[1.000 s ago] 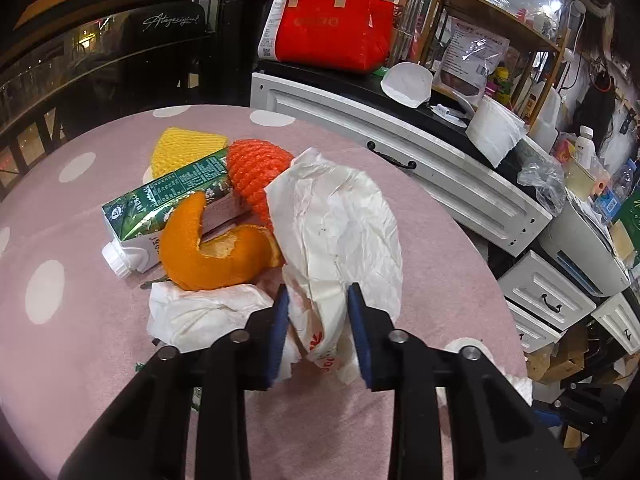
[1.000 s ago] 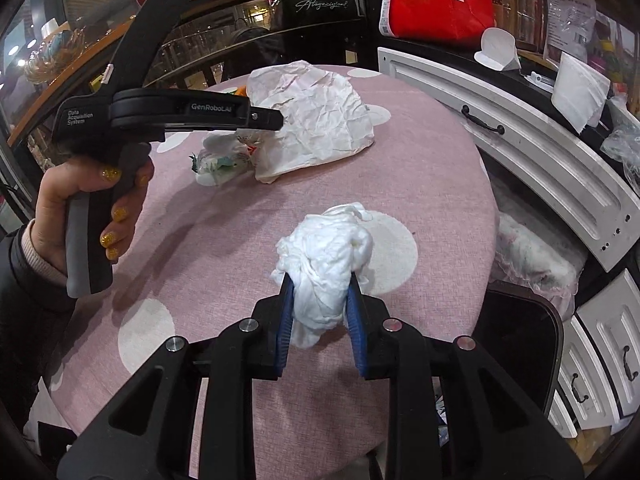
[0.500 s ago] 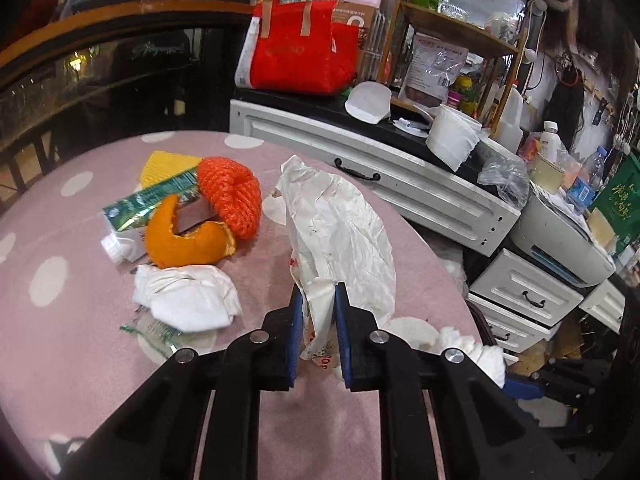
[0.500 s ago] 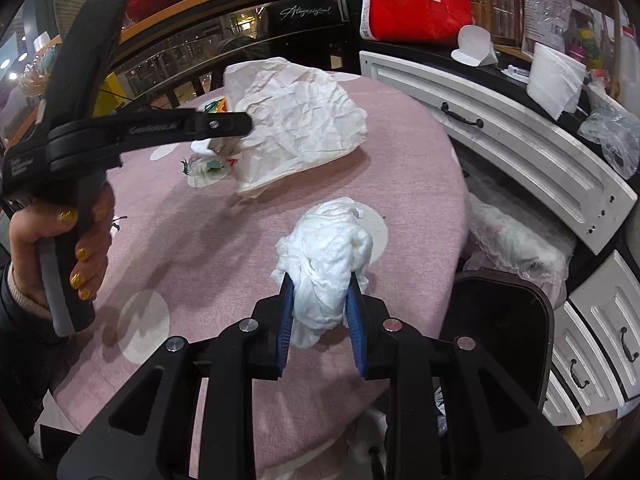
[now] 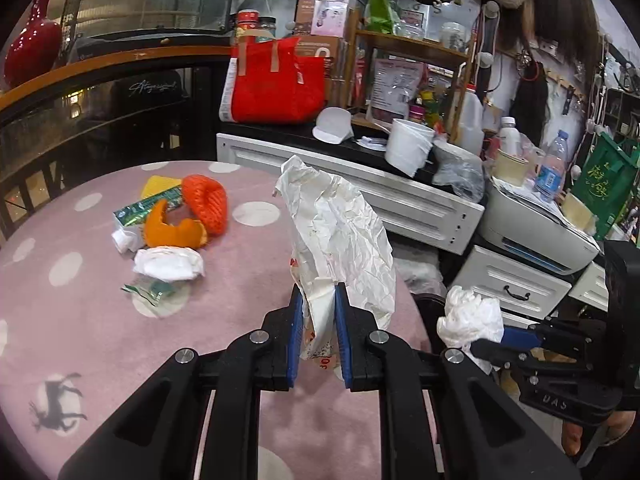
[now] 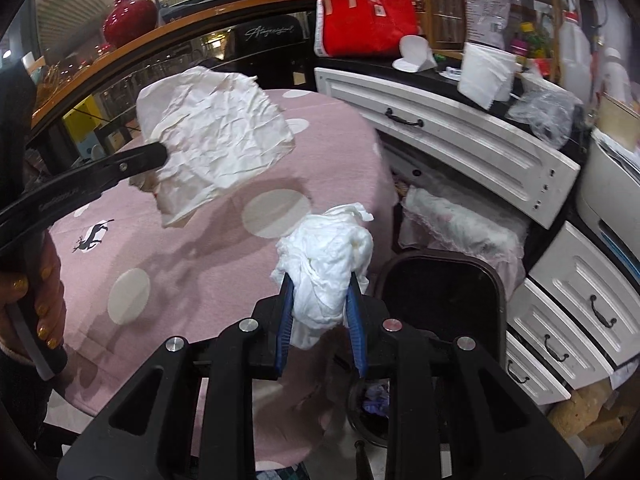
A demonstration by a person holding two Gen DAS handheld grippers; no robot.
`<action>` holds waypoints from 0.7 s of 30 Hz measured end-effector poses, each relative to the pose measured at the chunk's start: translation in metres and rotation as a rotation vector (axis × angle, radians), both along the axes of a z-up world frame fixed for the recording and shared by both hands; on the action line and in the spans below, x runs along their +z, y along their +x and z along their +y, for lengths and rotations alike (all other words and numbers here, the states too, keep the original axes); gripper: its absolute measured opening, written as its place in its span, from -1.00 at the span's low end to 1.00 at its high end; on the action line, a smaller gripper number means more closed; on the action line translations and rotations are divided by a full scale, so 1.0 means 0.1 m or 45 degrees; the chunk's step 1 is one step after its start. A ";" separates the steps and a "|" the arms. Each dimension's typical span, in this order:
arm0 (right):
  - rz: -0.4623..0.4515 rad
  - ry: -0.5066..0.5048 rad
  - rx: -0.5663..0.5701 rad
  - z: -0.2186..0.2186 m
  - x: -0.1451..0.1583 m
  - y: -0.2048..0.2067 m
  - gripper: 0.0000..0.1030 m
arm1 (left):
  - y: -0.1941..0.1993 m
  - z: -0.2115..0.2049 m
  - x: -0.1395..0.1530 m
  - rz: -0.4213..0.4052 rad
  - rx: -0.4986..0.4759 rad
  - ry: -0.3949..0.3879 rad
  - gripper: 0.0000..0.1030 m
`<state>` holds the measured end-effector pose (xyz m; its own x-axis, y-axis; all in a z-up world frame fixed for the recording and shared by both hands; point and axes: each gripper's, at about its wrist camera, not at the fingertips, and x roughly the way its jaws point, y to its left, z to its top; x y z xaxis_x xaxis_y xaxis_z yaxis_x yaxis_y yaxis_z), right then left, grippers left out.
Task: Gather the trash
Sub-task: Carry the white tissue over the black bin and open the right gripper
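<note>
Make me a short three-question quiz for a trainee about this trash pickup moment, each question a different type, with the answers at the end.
1. True or false: both tools are holding something.
2. Multiple choice: what does the left tool grip? A) orange peel B) crumpled paper bag C) milk carton
3. Short answer: what dark open container sits beside the table, beyond the right tool?

Key:
1. True. The left is shut on the paper bag, the right on the tissue wad.
2. B. The orange peel and carton lie on the pink table.
3. The trash bin.
</note>
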<state>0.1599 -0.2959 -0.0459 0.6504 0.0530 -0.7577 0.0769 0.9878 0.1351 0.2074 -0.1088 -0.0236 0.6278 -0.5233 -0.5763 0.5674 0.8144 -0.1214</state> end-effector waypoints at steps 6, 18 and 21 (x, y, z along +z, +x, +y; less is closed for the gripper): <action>0.021 -0.008 -0.112 -0.33 -0.05 -0.25 -0.51 | -0.21 -0.12 -0.05 0.027 -0.041 -0.029 -0.70; 0.177 -0.006 -0.270 -0.86 -0.45 -0.39 -0.51 | -0.52 -0.38 -0.15 0.059 -0.088 -0.053 -0.70; 0.241 0.018 -0.298 -0.97 -0.65 -0.36 -0.51 | -0.58 -0.48 -0.18 0.065 -0.111 -0.050 -0.70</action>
<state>0.1237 -0.3929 -0.1111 0.4937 -0.0703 -0.8668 0.3272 0.9385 0.1103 0.1489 -0.1567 -0.0421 0.5489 -0.5977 -0.5844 0.6284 0.7561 -0.1831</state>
